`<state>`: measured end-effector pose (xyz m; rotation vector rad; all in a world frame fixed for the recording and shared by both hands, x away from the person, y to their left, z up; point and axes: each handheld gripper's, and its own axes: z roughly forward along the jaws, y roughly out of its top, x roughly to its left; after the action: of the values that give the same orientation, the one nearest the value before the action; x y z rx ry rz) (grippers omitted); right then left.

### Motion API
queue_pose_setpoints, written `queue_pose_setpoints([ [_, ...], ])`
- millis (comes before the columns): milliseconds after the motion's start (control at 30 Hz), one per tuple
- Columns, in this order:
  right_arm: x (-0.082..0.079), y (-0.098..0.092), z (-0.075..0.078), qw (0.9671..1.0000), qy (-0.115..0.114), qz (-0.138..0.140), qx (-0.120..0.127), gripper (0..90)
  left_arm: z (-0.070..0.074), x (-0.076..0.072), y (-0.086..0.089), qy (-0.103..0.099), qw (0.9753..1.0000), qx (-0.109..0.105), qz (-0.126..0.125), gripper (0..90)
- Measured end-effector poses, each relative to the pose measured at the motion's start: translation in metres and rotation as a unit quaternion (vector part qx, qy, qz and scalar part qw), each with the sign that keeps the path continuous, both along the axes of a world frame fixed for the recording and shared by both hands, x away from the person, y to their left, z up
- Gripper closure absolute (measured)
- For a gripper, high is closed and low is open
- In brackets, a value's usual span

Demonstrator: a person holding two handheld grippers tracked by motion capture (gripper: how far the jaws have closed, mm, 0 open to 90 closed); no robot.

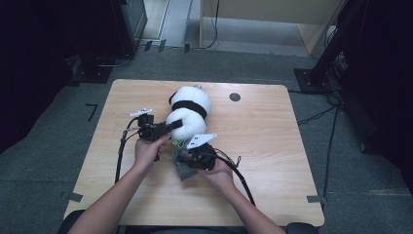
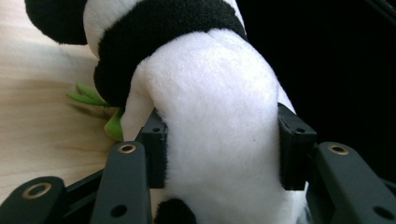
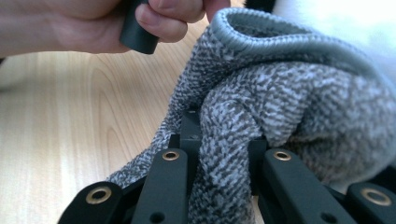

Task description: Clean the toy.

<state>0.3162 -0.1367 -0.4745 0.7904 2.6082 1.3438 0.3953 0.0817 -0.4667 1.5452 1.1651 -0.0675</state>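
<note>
Plush black-and-white panda toy (image 1: pixel 187 113) lies mid-table, its white limb pinched by the left gripper (image 1: pixel 174 125); right gripper (image 1: pixel 187 158) clamps a grey knitted sock (image 3: pixel 261 107) beside it, seemingly not yet pulled on.

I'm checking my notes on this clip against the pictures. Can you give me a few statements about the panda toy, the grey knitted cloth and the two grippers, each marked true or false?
1. The left gripper has its jaws closed on the white body of the panda plush. True.
2. The right gripper is open and holds nothing. False: its jaws pinch a fold of the grey knitted fabric.
3. The panda plush lies on the wooden table. True.
4. The grey knitted fabric lies at the far edge of the table, apart from the plush. False: it is on the near side, right beside the plush.
5. Something green shows beside the plush. True: green leaf-like pieces poke out next to it.
</note>
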Motion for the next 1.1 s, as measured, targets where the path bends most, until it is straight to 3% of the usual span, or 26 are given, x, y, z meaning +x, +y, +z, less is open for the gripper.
queue_pose_setpoints([
  [133, 0.000, -0.009, 0.009, 0.9999, -0.004, -0.004, 0.015, 77.6, 0.004, 0.002, 0.008, -0.010, 0.9999, -0.007, 0.008, 50.8],
  [233, 0.003, -0.018, 0.013, 0.9997, -0.007, -0.019, 0.016, 77.6, 0.005, 0.005, 0.014, -0.019, 0.9997, -0.001, 0.016, 50.9],
  [567, 0.015, -0.053, 0.022, 0.9965, -0.018, -0.075, 0.032, 77.6, 0.005, 0.012, 0.034, -0.014, 0.9990, 0.004, 0.042, 50.7],
  [733, 0.024, -0.076, 0.025, 0.9928, -0.013, -0.113, 0.038, 76.6, 0.010, 0.014, 0.047, -0.023, 0.9985, 0.003, 0.049, 50.7],
  [867, 0.032, -0.094, 0.023, 0.9894, -0.011, -0.142, 0.028, 76.9, 0.011, 0.019, 0.064, -0.016, 0.9990, -0.003, 0.042, 50.6],
  [933, 0.035, -0.103, 0.022, 0.9869, -0.008, -0.158, 0.028, 76.9, 0.014, 0.019, 0.073, -0.024, 0.9983, 0.008, 0.053, 50.6],
  [1100, 0.047, -0.124, 0.016, 0.9815, 0.007, -0.190, 0.019, 76.8, 0.010, 0.021, 0.095, -0.032, 0.9966, -0.002, 0.076, 50.5],
])
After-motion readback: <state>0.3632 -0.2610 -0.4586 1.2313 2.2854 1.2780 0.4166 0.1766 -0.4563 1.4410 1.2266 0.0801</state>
